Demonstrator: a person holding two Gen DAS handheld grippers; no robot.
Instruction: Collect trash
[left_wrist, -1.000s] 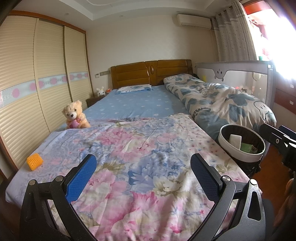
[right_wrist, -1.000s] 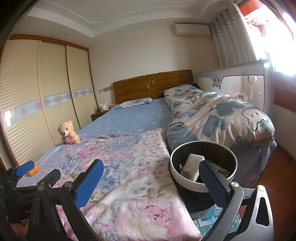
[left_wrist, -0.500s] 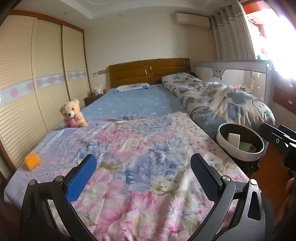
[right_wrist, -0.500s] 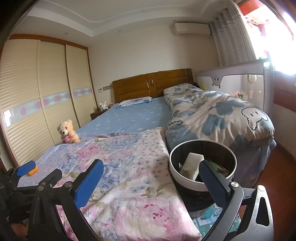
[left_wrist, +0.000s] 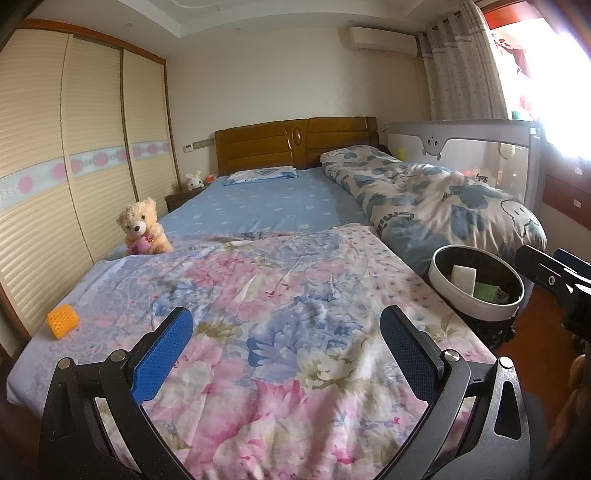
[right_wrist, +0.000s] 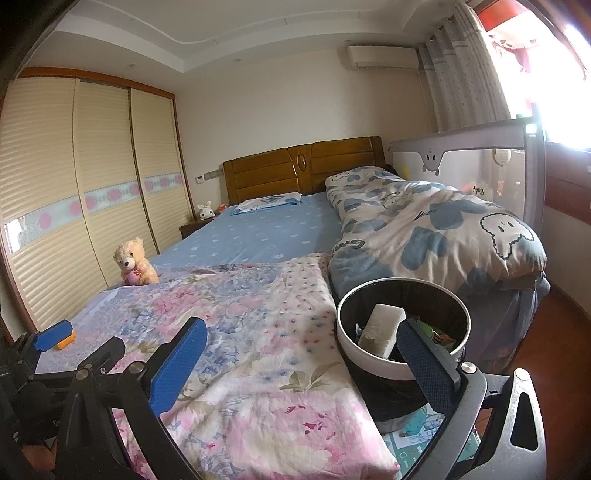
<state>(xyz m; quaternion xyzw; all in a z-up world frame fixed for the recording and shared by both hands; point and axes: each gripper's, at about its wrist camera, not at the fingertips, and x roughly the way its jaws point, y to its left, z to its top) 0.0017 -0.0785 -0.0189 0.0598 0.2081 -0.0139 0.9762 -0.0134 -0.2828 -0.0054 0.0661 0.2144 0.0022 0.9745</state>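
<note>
An orange sponge-like piece lies on the floral quilt near the bed's left foot corner; in the right wrist view it is partly hidden behind the left gripper. A white-rimmed trash bin stands by the bed's right side and holds a white block and green packaging; it also shows in the right wrist view. My left gripper is open and empty above the quilt's foot end. My right gripper is open and empty, its right finger in front of the bin.
A teddy bear sits on the bed's left edge. A rolled blue-and-white duvet lies along the right side by a grey bed rail. Wardrobe doors line the left wall. Wooden floor lies to the right.
The left view has shifted slightly, so the bed and orange piece sit a little more to the right and lower. Both grippers stay open.
</note>
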